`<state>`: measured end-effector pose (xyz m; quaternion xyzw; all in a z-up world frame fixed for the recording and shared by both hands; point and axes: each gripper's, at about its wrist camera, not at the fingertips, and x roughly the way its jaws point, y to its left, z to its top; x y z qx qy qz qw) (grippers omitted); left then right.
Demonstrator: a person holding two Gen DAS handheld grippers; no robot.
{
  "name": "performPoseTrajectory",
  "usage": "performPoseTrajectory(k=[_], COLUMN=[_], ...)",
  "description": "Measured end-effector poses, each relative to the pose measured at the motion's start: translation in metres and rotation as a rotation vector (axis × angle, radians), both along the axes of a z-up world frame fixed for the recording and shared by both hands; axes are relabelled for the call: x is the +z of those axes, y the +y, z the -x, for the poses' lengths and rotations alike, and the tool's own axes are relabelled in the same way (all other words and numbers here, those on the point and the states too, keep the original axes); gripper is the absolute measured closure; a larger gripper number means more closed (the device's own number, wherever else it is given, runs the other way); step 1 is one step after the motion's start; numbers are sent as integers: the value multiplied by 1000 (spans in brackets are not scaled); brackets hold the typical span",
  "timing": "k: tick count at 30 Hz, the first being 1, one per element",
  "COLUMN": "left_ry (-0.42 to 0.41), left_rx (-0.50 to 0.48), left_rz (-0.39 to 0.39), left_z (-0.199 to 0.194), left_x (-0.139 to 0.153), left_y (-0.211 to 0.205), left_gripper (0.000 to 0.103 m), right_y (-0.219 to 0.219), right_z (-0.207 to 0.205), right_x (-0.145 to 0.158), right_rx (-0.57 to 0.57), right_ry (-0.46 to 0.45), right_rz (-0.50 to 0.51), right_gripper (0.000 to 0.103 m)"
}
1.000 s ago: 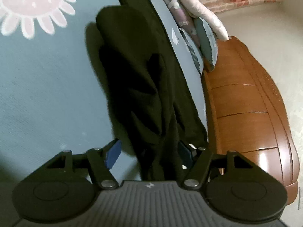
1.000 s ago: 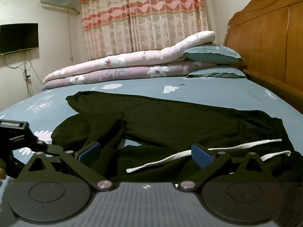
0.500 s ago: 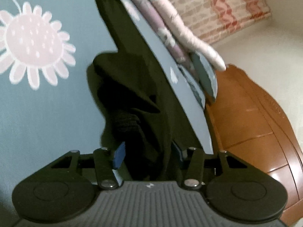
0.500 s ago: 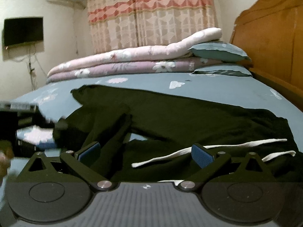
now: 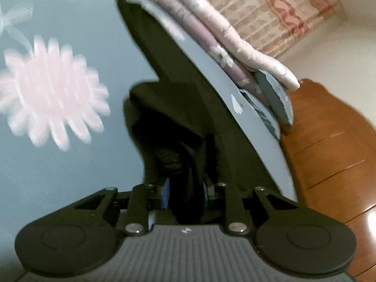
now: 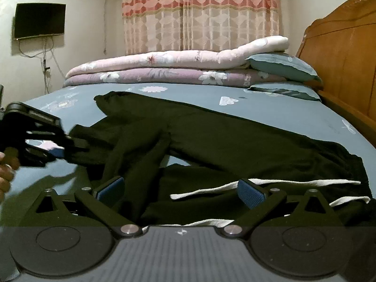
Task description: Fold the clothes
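Between the blue pads of the left gripper [image 5: 184, 193] a bunched fold of the black trousers [image 5: 178, 127] is pinched, the jaws drawn close together on the cloth. That grip is seen up close only in the left wrist view, where the dark fabric rises straight out of the jaws and runs away in a long narrow strip across the blue sheet [image 5: 58, 164]. A large pale pink flower print [image 5: 50, 94] is shown on the sheet to one side, blurred. The same view takes in the bed's far edge, the wooden frame [image 5: 329, 145] and a folded pink quilt [image 5: 225, 37].

From the right wrist view the left gripper [image 6: 58, 151] is seen from outside, at the left edge, clamped on the end of one trouser leg, with part of a hand [image 6: 5, 171] behind it. The right gripper [image 6: 181, 189] is held wide open low over the trousers [image 6: 235, 138]; nothing is gripped by it, and whether its pads touch the cloth cannot be told.

Only in this view are the trousers laid out whole: black, spread across the middle of the bed, one leg stretched toward the quilt [image 6: 178, 58] and pillows [image 6: 284, 69], the other bent and crumpled toward the left gripper. White drawstrings [image 6: 258, 185] are draped over the waist end at the right. A headboard [image 6: 345, 63], a striped curtain [image 6: 199, 14] and a wall-mounted screen [image 6: 40, 20] are shown beyond.
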<state>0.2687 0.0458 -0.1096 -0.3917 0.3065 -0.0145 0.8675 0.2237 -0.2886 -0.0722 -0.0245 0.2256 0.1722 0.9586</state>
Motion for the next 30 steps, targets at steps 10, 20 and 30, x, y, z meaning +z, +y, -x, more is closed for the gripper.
performPoseTrajectory(k=[10, 20, 30], left_ry=[3, 58, 93], left_rx=[56, 122, 194], left_rz=[-328, -484, -547], left_z=[26, 51, 71], left_x=[65, 105, 131], left_y=[53, 99, 135], left_gripper=[82, 82, 82], right_y=[0, 0, -2], right_z=[-1, -2, -1], right_x=[0, -1, 1], right_rx=[-4, -5, -1], right_ry=[-2, 1, 3], right_rz=[5, 3, -18], right_gripper=[0, 0, 0])
